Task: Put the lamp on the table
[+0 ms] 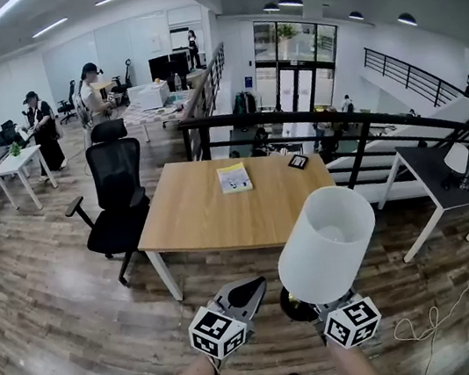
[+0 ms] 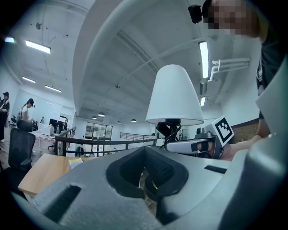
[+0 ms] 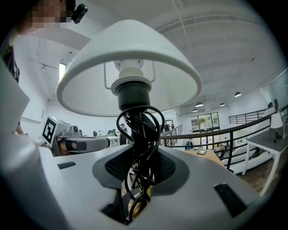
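A lamp with a white shade (image 1: pixel 326 242) and a dark stem wrapped in black cord (image 3: pixel 135 134) is held upright in the air, short of the wooden table (image 1: pixel 213 217). My right gripper (image 1: pixel 312 307) is shut on the stem below the shade; in the right gripper view both pads press the cord-wrapped stem (image 3: pixel 137 179). My left gripper (image 1: pixel 244 294) hangs just left of the lamp, its jaws together with nothing between them (image 2: pixel 146 177). In the left gripper view the shade (image 2: pixel 174 96) stands above the right gripper (image 2: pixel 180 146).
On the table lie a yellow booklet (image 1: pixel 234 178) and a small dark object (image 1: pixel 298 162). A black office chair (image 1: pixel 118 193) stands at its left end, a black railing (image 1: pixel 340 129) behind it. A dark side table (image 1: pixel 447 182) stands right, with a white cable (image 1: pixel 426 324) on the floor.
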`<state>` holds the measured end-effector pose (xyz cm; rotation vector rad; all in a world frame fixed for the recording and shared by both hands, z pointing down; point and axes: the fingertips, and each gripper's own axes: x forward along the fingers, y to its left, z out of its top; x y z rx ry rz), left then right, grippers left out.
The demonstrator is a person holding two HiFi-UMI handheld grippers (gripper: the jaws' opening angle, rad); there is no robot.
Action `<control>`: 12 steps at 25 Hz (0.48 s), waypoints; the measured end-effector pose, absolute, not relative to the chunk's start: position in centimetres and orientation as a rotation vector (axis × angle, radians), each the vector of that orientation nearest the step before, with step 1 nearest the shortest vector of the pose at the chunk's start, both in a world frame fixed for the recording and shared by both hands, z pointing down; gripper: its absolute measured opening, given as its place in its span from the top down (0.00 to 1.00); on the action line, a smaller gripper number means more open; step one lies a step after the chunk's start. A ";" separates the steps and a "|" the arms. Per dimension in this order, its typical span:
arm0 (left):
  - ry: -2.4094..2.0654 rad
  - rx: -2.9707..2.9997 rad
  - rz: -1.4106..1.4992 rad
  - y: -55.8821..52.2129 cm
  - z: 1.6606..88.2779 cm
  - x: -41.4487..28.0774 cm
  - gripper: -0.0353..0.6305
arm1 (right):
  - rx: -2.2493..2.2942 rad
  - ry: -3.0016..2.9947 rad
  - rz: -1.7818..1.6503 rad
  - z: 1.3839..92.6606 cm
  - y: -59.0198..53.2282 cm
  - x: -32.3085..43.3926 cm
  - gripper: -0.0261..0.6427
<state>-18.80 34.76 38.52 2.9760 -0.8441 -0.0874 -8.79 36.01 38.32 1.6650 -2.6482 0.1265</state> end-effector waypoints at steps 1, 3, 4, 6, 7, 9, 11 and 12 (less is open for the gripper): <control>-0.845 2.979 -0.087 34.0 38.6 -17.9 0.94 | 1.663 -2.652 0.127 38.4 35.2 -8.0 0.79; -0.852 2.978 -0.086 32.4 38.9 -16.0 0.93 | 1.659 -2.659 0.129 38.6 33.7 -6.2 0.79; -0.855 2.974 -0.085 31.6 39.0 -15.0 0.93 | 1.658 -2.663 0.128 38.7 32.9 -5.2 0.79; -0.854 2.970 -0.084 30.0 39.0 -13.0 0.93 | 1.655 -2.669 0.127 38.6 31.4 -3.3 0.79; -0.851 2.970 -0.085 29.3 38.8 -12.1 0.94 | 1.652 -2.670 0.129 38.5 30.7 -2.4 0.79; -0.857 2.971 -0.095 28.2 38.1 -10.5 0.94 | 1.638 -2.667 0.132 38.4 29.6 -0.9 0.79; -0.876 2.966 -0.108 27.0 37.6 -9.4 0.93 | 1.621 -2.667 0.133 38.3 28.5 0.2 0.79; -0.883 2.962 -0.111 26.4 37.4 -8.9 0.94 | 1.617 -2.669 0.133 38.1 27.9 0.7 0.79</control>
